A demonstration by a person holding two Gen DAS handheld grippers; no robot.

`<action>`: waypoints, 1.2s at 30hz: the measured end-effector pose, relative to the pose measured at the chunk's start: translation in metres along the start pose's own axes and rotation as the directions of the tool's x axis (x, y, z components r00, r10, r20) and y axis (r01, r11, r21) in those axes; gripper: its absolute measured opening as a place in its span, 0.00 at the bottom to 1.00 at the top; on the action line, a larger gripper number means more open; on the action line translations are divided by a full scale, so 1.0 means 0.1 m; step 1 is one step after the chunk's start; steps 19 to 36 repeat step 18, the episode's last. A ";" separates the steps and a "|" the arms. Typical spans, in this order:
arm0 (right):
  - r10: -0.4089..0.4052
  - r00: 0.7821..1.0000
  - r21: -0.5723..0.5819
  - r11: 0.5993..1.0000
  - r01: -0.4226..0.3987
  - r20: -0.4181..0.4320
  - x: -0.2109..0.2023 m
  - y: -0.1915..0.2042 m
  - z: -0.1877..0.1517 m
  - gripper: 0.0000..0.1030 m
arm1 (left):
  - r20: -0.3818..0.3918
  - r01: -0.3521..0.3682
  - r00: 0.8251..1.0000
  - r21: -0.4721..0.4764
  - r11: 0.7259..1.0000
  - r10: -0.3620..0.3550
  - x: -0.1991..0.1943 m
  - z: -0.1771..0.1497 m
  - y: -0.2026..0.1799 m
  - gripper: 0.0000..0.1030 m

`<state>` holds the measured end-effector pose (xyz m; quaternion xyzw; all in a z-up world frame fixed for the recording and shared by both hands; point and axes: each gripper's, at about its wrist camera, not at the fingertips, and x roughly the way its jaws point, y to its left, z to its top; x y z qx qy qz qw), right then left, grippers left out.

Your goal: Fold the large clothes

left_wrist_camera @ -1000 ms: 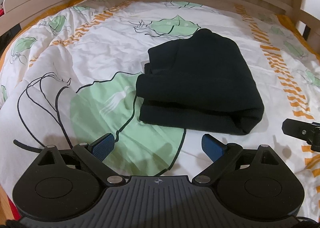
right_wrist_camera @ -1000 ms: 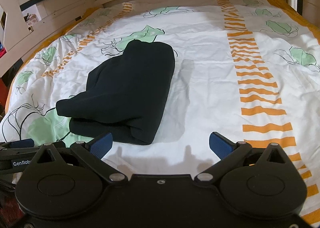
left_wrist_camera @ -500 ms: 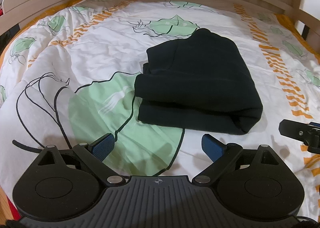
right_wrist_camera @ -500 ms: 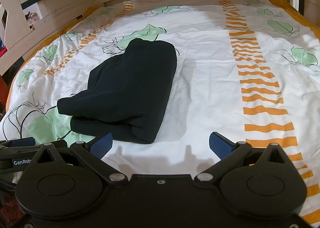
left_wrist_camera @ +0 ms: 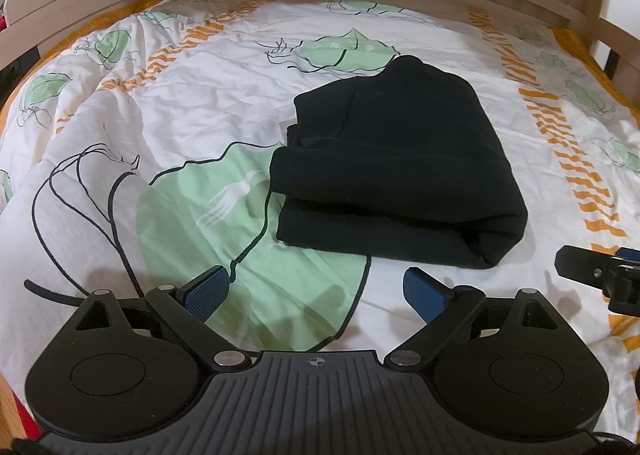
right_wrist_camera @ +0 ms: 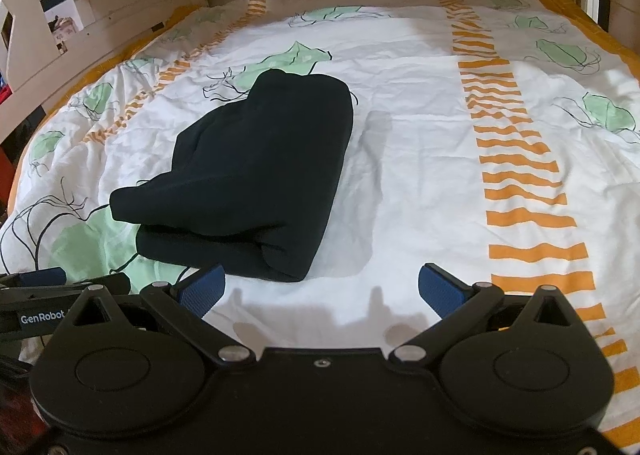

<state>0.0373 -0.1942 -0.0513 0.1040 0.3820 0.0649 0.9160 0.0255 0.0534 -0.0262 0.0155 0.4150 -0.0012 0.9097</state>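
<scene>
Black fabric, the folded garment (left_wrist_camera: pixel 396 171) lies at centre right of the left wrist view on the patterned duvet (left_wrist_camera: pixel 180 103), ahead of the left hand-held gripper (left_wrist_camera: pixel 316 291), whose jaws are spread wide and hold nothing. In the right wrist view the garment sits centre left, and the right hand-held gripper (right_wrist_camera: pixel 320 289) at the bottom is likewise wide apart and empty. The stacked layers look loose; a careless nudge could spill them open.
</scene>
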 end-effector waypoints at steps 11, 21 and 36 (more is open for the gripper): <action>-0.002 1.000 -0.002 1.000 0.002 -0.004 0.00 -0.02 0.00 1.00 | 0.007 -0.004 1.000 0.005 1.000 0.004 0.02 -0.01 0.01 0.92; 0.000 1.000 -0.005 1.000 0.000 -0.009 0.02 -0.02 -0.01 0.99 | 0.004 -0.002 1.000 0.005 1.000 0.002 0.02 0.00 0.03 0.92; 0.000 1.000 -0.005 1.000 0.000 -0.009 0.02 -0.02 -0.01 0.99 | 0.004 -0.002 1.000 0.005 1.000 0.002 0.02 0.00 0.03 0.92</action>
